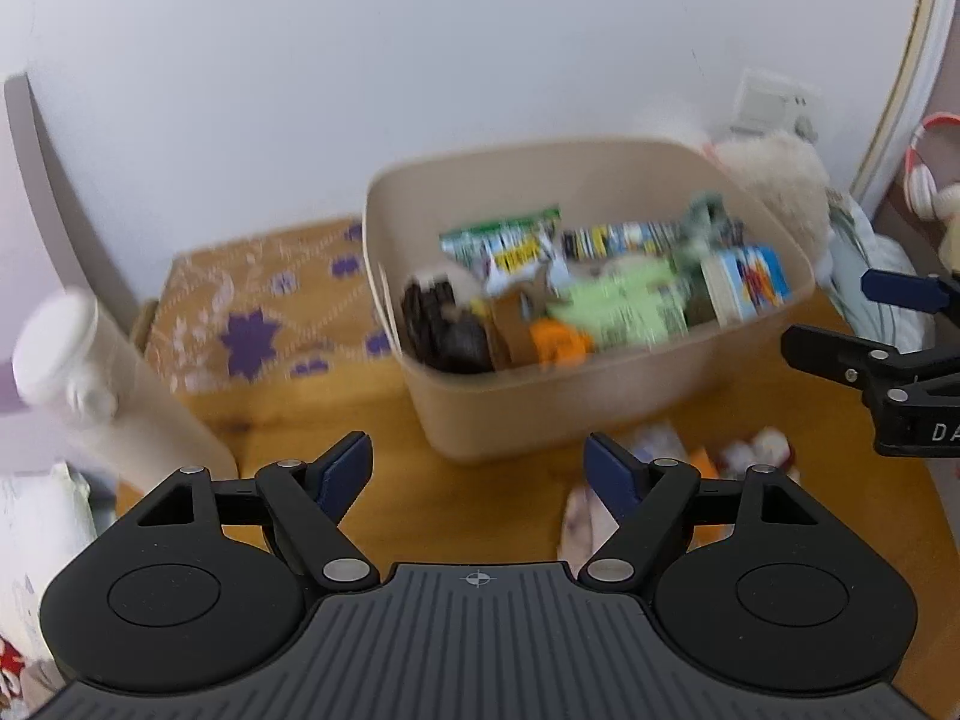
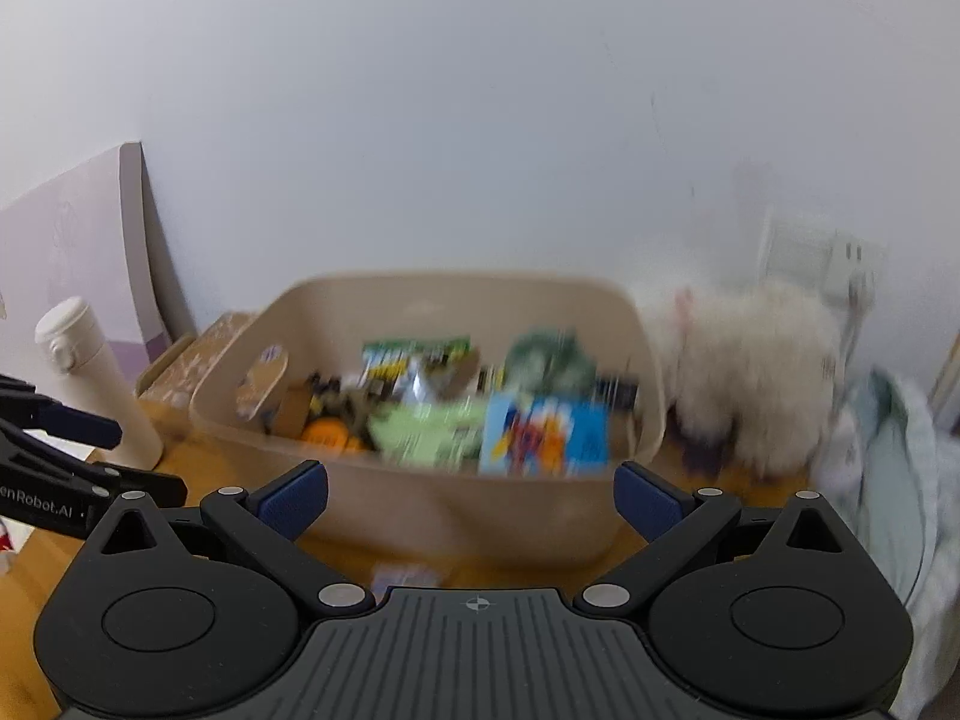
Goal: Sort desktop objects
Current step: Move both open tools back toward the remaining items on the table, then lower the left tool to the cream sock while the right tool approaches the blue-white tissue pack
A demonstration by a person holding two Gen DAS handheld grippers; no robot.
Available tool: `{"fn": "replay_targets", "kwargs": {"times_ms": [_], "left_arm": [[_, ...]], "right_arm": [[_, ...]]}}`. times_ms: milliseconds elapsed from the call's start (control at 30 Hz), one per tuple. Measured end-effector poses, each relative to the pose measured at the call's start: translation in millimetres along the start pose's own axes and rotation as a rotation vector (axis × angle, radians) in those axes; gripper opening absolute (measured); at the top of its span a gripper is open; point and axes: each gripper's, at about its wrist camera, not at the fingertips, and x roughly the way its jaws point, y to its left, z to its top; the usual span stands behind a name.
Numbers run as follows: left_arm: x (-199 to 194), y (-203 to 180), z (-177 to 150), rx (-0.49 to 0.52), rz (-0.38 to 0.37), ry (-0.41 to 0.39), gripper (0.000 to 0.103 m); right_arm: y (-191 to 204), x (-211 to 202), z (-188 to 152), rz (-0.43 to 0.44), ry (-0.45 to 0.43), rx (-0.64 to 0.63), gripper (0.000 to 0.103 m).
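Note:
A beige plastic bin [image 1: 540, 408] stands on the wooden desk, filled with several snack packets, a blue card box [image 1: 753, 282] and an orange item [image 1: 561, 345]. It also shows in the right wrist view [image 2: 456, 516]. My left gripper [image 1: 477, 474] is open and empty, held in front of the bin. My right gripper [image 2: 471, 501] is open and empty, close to the bin's near wall. Small wrapped items [image 1: 708, 456] lie on the desk in front of the bin. Both views are blurred.
A beige flask [image 2: 90, 396] with a white cap stands at the left. A patterned orange box [image 1: 270, 300] sits behind it against the wall. A white plush toy [image 2: 744, 378] and pale cloth [image 2: 900, 468] lie at the right. The right gripper's body [image 1: 888, 360] enters the left view.

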Motion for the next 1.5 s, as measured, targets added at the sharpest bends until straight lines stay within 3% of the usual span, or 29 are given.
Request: {"fn": "replay_targets", "kwargs": {"times_ms": [300,700,867,1100,1300,1500], "left_arm": [[-7,3,-67,0.032,0.037,0.098,0.079],[-7,21,-132,-0.149,0.047,0.214,0.079],[-10,27,-140,-0.177,0.055,0.214,0.079],[-8,27,-137,-0.199,0.012,0.212,0.079],[-1,6,-125,-0.203,-0.067,0.203,0.079],[10,-12,-118,-0.228,-0.111,0.208,0.079]], "right_arm": [[35,16,-54,-0.010,0.199,-0.015,0.103],[66,39,-89,-0.023,0.311,-0.052,0.103],[52,38,-98,-0.079,0.345,-0.050,0.103],[22,26,-112,-0.126,0.373,0.006,0.103],[19,14,-117,-0.089,0.376,0.065,0.103],[43,15,-121,-0.049,0.378,0.010,0.103]]}}
